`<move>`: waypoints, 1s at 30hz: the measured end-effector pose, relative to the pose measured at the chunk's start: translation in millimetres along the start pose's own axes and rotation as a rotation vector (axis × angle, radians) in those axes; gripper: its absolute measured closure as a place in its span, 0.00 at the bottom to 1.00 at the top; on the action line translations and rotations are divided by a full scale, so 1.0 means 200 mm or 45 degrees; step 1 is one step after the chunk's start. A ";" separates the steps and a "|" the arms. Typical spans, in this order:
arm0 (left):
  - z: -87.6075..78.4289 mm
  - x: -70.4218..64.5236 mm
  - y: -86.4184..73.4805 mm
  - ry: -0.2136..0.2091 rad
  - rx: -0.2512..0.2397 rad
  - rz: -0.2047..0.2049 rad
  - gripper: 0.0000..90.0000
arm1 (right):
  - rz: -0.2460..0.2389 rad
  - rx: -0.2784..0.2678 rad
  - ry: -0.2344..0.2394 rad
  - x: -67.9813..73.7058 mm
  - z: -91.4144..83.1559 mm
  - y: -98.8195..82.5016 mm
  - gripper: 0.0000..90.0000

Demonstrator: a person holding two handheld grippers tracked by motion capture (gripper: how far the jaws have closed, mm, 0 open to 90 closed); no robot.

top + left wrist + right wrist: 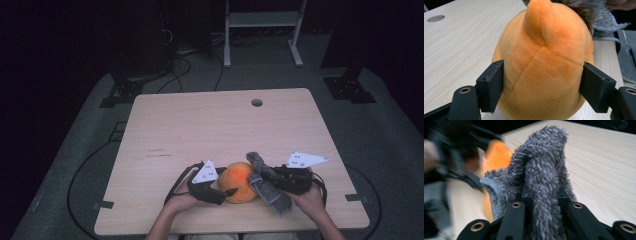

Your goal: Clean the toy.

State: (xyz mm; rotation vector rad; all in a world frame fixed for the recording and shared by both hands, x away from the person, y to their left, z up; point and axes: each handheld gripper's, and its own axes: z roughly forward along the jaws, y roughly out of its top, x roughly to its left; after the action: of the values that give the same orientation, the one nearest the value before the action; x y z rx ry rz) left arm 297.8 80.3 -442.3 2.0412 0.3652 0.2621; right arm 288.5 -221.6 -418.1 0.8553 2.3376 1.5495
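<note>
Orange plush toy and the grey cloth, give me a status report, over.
Left gripper clamped on orange plush toy. Right gripper shut on grey fuzzy cloth, cloth against toy. Nothing in the way on table.

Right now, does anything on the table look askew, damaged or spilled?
Nothing stands out. The left gripper clamps the orange plush toy, which looks intact with its seams closed. The right gripper pinches the grey fuzzy cloth beside the toy. The wooden table shows no spill.
</note>
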 end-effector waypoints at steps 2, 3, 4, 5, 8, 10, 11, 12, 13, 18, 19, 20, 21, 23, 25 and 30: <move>0.00 0.01 -0.01 -0.002 -0.007 -0.021 0.29 | 0.019 0.041 -0.071 -0.03 -0.03 -0.02 0.84; 0.00 0.01 -0.01 -0.001 -0.009 -0.022 0.29 | 0.030 0.036 -0.082 -0.04 -0.04 -0.02 0.84; 0.00 0.01 0.00 0.002 -0.010 -0.023 0.29 | 0.022 0.024 -0.085 -0.03 -0.04 -0.02 0.84; 0.00 0.01 0.00 0.002 -0.012 -0.022 0.29 | 0.010 0.001 -0.073 -0.02 -0.04 -0.01 0.84; 0.01 0.00 0.00 0.005 -0.015 -0.009 0.29 | -0.029 -0.054 -0.004 0.05 -0.02 0.04 0.84; 0.00 0.00 0.00 -0.022 -0.023 -0.005 0.26 | -0.071 -0.023 -0.007 0.07 0.02 0.04 0.84; -0.01 0.00 0.00 -0.037 -0.039 -0.006 0.21 | -0.070 -0.014 -0.004 0.06 0.02 0.03 0.84; -0.01 0.01 0.00 -0.031 -0.049 -0.003 0.18 | -0.061 -0.013 0.000 0.05 0.02 0.02 0.84; -0.01 0.02 0.00 -0.025 -0.037 -0.002 0.13 | -0.058 -0.005 -0.012 0.04 0.01 0.02 0.84; 0.06 0.02 0.00 -0.050 0.040 -0.024 0.14 | -0.022 -0.005 0.016 0.00 0.00 -0.01 0.84; 0.05 0.02 0.00 -0.046 0.028 -0.020 0.20 | -0.014 -0.003 0.014 -0.01 0.00 -0.01 0.84; 0.04 0.02 0.00 -0.020 0.009 -0.002 0.30 | -0.006 0.001 0.008 -0.02 -0.01 -0.01 0.84; 0.04 0.01 0.01 0.010 -0.002 0.020 0.37 | 0.011 0.003 0.006 -0.04 -0.02 -0.02 0.84; 0.05 -0.01 0.02 0.001 0.000 0.020 0.41 | 0.048 0.042 -0.064 -0.08 -0.05 -0.03 0.84; 0.07 -0.02 0.03 0.002 0.000 0.029 0.41 | 0.083 0.044 -0.086 -0.10 -0.06 -0.04 0.84; 0.06 -0.05 0.05 0.049 -0.021 0.051 0.45 | -0.002 -0.085 0.028 0.03 -0.05 0.06 0.84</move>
State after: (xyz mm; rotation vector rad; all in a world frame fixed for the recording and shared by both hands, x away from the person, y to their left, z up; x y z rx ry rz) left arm 294.3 63.3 -439.0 2.0312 0.3449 0.3281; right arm 284.1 -222.6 -402.6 0.8248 2.2863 1.6345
